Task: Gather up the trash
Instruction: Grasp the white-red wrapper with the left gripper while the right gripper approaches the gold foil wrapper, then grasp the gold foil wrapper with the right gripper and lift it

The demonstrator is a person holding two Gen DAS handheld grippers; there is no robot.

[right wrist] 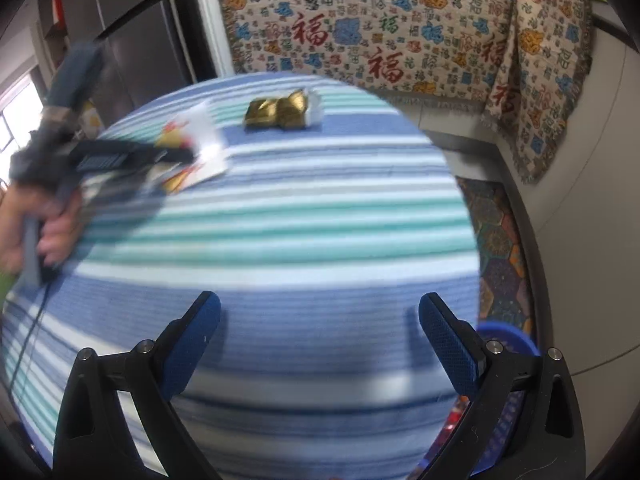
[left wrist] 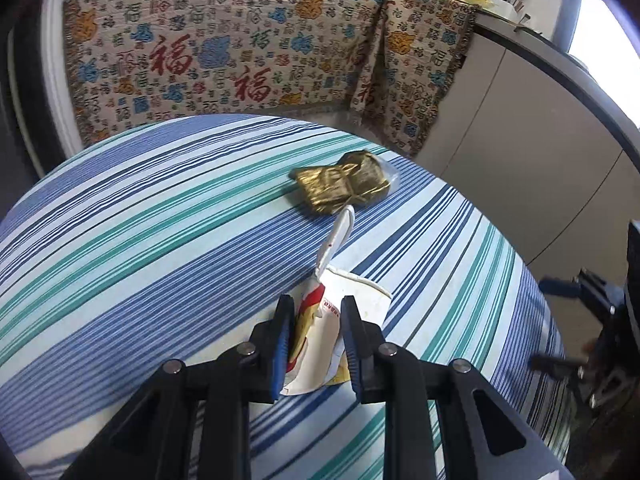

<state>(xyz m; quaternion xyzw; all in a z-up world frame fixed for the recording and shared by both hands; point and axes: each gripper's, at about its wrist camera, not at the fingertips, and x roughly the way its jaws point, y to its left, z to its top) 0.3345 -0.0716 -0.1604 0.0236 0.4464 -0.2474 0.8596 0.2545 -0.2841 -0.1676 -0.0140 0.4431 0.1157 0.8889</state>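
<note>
A crushed white paper cup with red and yellow print [left wrist: 320, 340] lies on the round striped table [left wrist: 140, 240]. My left gripper [left wrist: 318, 342] straddles it, its blue pads close on both sides of the cup. The cup also shows in the right wrist view [right wrist: 200, 140], with the left gripper [right wrist: 176, 156] on it. A gold foil wrapper with clear plastic [left wrist: 344, 184] lies farther back; it also shows in the right wrist view [right wrist: 280, 112]. My right gripper [right wrist: 320, 340] is wide open and empty above the table's near edge.
A patterned cloth [left wrist: 240, 48] drapes over the bench behind the table. A blue bin [right wrist: 508, 340] stands on the floor at the table's right, beside a patterned mat [right wrist: 500, 240]. Grey cabinets [left wrist: 520, 140] run along the right.
</note>
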